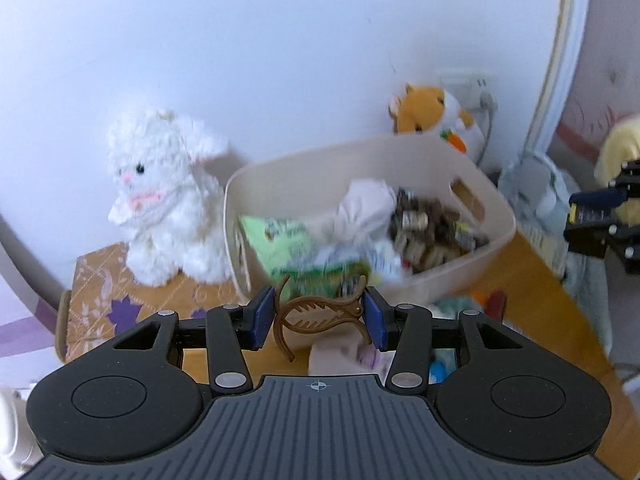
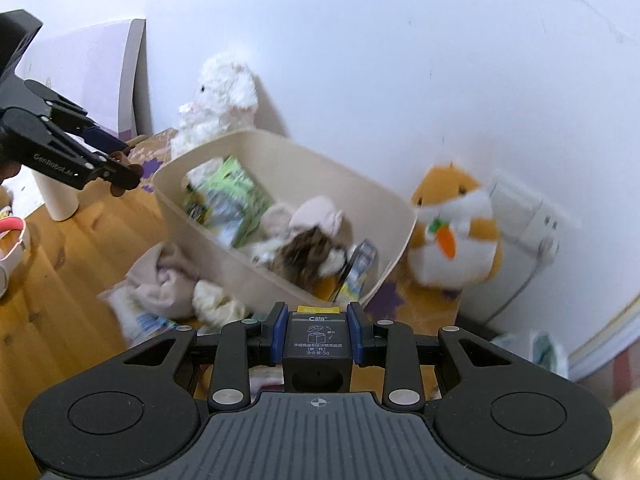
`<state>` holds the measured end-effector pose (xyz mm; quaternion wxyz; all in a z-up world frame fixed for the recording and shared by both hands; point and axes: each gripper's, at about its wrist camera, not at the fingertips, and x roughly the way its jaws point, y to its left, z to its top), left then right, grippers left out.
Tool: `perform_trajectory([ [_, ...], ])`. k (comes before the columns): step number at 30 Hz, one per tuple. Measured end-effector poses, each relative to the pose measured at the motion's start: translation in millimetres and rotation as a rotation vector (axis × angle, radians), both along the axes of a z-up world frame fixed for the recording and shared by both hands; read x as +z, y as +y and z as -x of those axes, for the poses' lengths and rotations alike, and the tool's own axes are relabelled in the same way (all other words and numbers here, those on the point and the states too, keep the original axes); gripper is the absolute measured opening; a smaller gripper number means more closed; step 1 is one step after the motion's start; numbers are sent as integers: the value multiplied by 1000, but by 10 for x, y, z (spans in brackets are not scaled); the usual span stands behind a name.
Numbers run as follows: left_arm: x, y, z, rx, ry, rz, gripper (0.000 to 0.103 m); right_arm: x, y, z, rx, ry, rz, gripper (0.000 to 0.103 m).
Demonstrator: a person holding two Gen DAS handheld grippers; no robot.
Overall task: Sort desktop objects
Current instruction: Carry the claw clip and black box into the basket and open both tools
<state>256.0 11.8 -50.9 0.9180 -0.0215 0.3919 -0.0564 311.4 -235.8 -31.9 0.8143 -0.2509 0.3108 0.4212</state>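
My left gripper [image 1: 320, 316] is shut on a brown hair claw clip [image 1: 316, 314], held just in front of the cream storage bin [image 1: 496, 204]. It shows in the right wrist view as a black gripper [image 2: 120, 172] left of the bin [image 2: 400, 216]. My right gripper [image 2: 318, 332] is shut on a small black box [image 2: 318, 354] with white print, held near the bin's front rim. The bin holds a green packet [image 1: 280, 240], white cloth [image 1: 364, 204] and brown clutter [image 1: 424, 228].
A white plush rabbit [image 1: 160, 192] sits on a patterned box [image 1: 100, 300] left of the bin. An orange hamster plush [image 2: 452, 224] stands at the wall by a socket [image 2: 532, 212]. Pink and cream cloths [image 2: 168, 284] lie on the wooden desk [image 2: 60, 280].
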Motion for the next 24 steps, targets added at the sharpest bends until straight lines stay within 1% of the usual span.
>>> perform_trajectory([
  [2,49,-7,-110,10,-12,17,48,57,59,-77,8,-21,-5,29],
  [5,126,-98,-267,-4,-41,-35,48,129,179,-193,23,-49,-14,29],
  [7,167,-134,-359,-8,-55,-40,48,160,262,-259,29,-62,-23,29],
  [11,214,-212,-562,-14,-68,-41,48,162,423,-413,32,-65,-40,29],
  [14,192,-303,-710,-27,-67,-49,48,132,556,-519,41,-64,-38,29],
  [18,44,-383,-902,-17,-39,-55,48,35,712,-669,39,-52,-30,29],
  [20,-85,-409,-1014,7,-4,-60,48,-37,775,-734,30,-37,-26,29],
  [22,-206,-441,-1098,36,34,-82,48,-134,835,-792,23,-17,-16,29],
  [24,-315,-456,-1164,58,71,-83,48,-260,891,-845,22,18,0,29],
])
